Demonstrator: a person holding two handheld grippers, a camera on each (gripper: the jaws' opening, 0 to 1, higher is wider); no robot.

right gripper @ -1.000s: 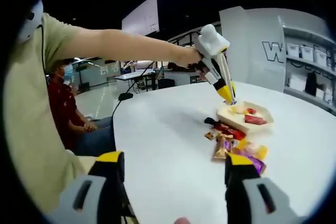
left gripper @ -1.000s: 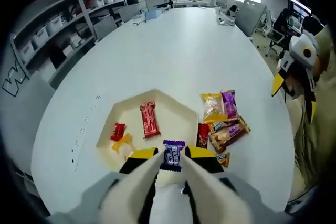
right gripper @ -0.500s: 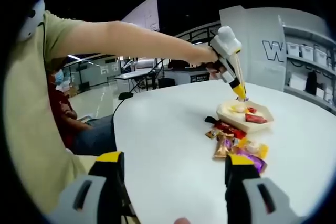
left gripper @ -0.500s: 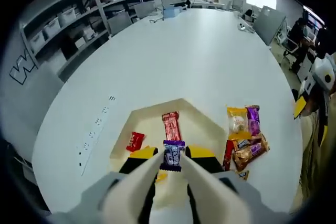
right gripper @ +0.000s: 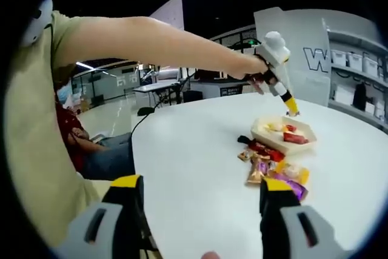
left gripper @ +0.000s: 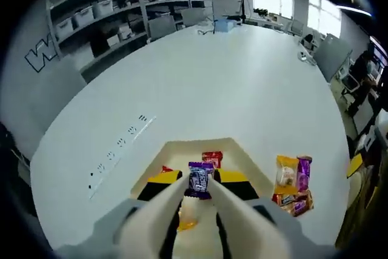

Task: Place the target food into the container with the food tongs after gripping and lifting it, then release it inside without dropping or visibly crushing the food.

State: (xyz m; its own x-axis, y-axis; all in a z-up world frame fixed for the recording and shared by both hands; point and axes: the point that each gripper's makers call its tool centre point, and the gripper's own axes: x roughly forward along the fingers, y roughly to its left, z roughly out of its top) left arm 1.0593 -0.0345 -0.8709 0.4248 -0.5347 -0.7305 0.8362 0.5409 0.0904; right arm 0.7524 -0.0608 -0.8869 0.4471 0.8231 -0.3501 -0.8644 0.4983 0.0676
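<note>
The small purple-wrapped candy bar (left gripper: 199, 179) is pinched between the yellow-tipped jaws of the left gripper (left gripper: 199, 180), held above the cream hexagonal tray (left gripper: 242, 156) on the round white table (left gripper: 206, 83). Over the last second the left gripper view has swung forward: the tray, which lay ahead of the jaws, now sits directly beneath them, and the red wrapped bar (left gripper: 212, 158) inside it has slid from well in front of the candy to just behind it. In the right gripper view the left gripper (right gripper: 292, 112) has travelled from the tray's near side to hang over its far edge. That suggests the carry is nearly done and a lowering and release remain. The loose pile of orange, purple and brown snack packets (left gripper: 292, 181) lies beside the tray. The right gripper (right gripper: 197, 201) stands wide open, empty, near the table's edge.
</note>
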